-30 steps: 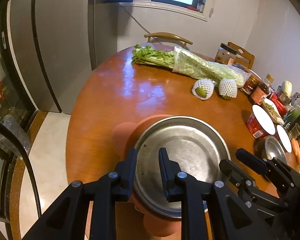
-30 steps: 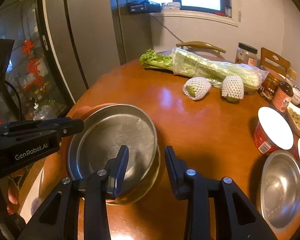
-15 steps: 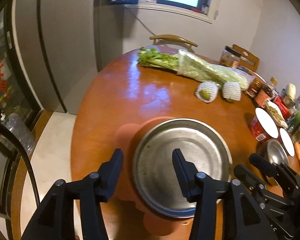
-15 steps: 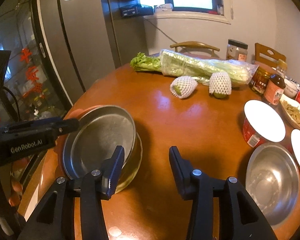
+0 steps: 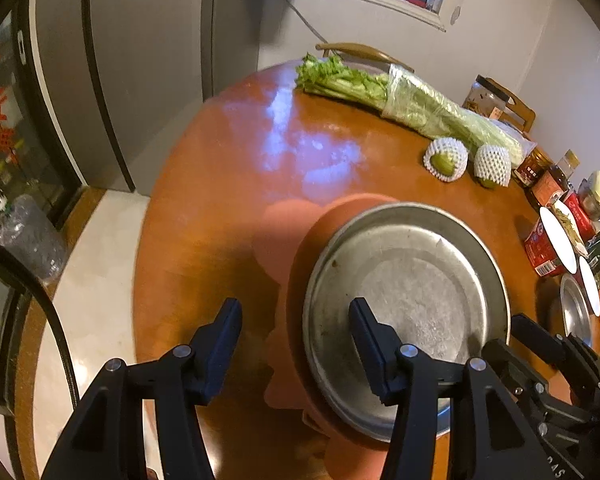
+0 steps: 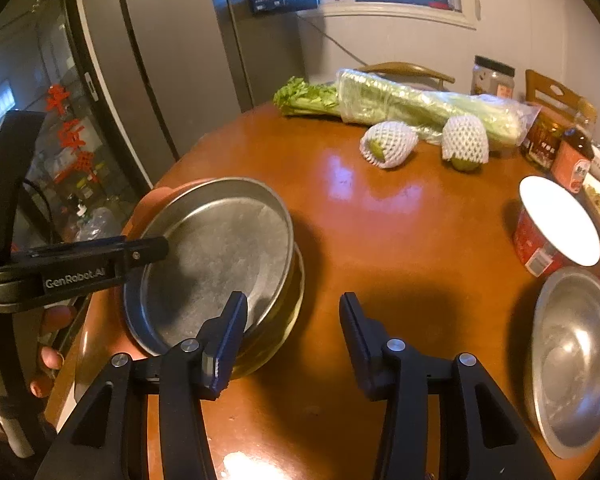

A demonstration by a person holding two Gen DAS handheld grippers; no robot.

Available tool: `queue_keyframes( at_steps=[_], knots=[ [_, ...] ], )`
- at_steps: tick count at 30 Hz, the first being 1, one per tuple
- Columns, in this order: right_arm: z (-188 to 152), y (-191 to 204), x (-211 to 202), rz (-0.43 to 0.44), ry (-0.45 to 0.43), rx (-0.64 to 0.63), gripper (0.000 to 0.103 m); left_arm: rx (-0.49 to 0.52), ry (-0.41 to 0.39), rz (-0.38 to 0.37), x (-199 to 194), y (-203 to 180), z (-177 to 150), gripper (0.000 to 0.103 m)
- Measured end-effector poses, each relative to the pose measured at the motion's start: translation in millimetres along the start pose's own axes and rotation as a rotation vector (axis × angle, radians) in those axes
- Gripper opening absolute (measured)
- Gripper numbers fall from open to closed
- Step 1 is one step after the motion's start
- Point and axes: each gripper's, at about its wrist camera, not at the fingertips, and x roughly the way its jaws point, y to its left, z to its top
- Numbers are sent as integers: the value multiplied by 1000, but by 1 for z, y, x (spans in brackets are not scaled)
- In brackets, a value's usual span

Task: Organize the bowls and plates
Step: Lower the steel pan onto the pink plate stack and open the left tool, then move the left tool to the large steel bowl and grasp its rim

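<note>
A round metal plate (image 5: 412, 280) lies on a stack at the near left of the wooden table (image 5: 236, 184); it also shows in the right wrist view (image 6: 216, 256), tilted on a second metal dish (image 6: 288, 308) over an orange plate (image 5: 300, 280). My left gripper (image 5: 296, 336) is open and empty, straddling the plate's left rim. My right gripper (image 6: 292, 328) is open and empty, above the table just right of the stack. A steel bowl (image 6: 576, 360) sits at the right.
Bagged celery (image 6: 404, 100) and two net-wrapped fruits (image 6: 388, 144) lie at the back. A red instant-noodle cup (image 6: 552, 224), jars and bottles (image 6: 572, 160) crowd the right edge. A fridge (image 6: 160, 60) stands left of the table.
My left gripper opened and let go of the metal plate's rim, then drew back. My right gripper opened wider and pulled back a little to the right.
</note>
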Motion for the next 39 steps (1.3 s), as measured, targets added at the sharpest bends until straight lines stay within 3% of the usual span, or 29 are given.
queue_keyframes(
  at_steps=[6, 26, 33, 39],
  knots=[
    [1, 0, 5, 7, 2, -10, 49, 13, 4, -50, 5, -12, 1, 56],
    [3, -51, 1, -81, -3, 48, 49, 55, 9, -100, 22, -62, 15, 55],
    [10, -64, -26, -93, -63, 61, 50, 43, -77, -47, -6, -59, 24, 55],
    [5, -81, -60, -119, -123, 81, 51, 50, -131, -80, -33, -79, 25, 56]
  ],
)
